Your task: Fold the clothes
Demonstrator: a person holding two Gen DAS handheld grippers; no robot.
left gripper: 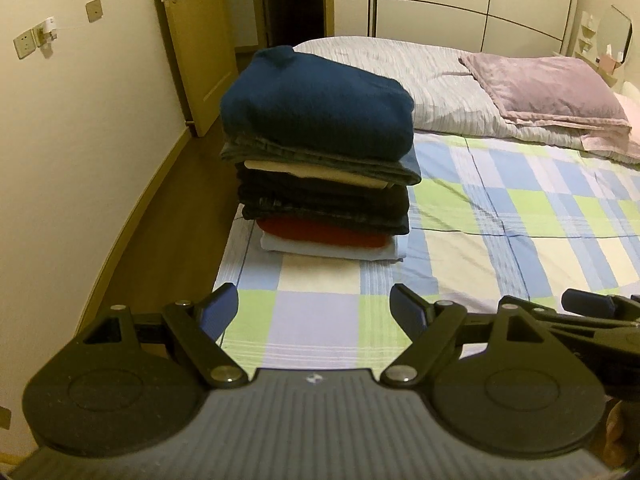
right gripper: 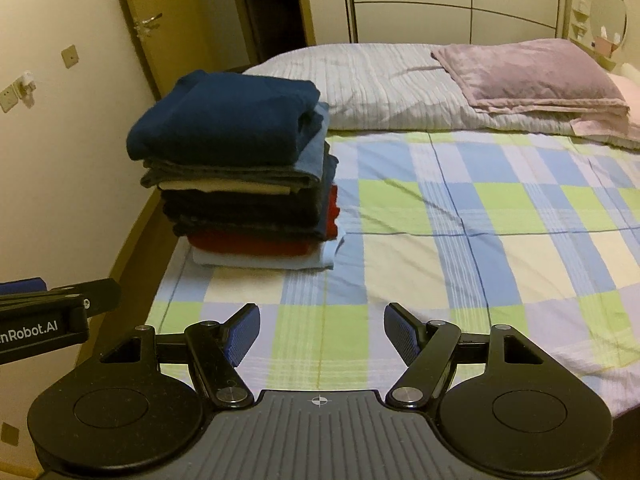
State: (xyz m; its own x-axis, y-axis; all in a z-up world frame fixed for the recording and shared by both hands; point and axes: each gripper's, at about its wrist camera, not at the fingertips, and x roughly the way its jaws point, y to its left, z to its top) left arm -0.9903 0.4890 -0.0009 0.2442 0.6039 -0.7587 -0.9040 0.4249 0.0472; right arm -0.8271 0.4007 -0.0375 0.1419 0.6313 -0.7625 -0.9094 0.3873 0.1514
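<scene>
Both empty: left tool (left gripper: 314, 312) wide, right tool (right gripper: 322, 332) wide. No unfolded garment seen on bed (right gripper: 460, 216). Keep clear of tall stack (right gripper: 240, 168); avoid toppling.

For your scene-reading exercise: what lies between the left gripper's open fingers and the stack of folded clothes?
Only bare checked bedsheet lies between the left gripper and the stack of folded clothes, shown in the left wrist view.
</scene>
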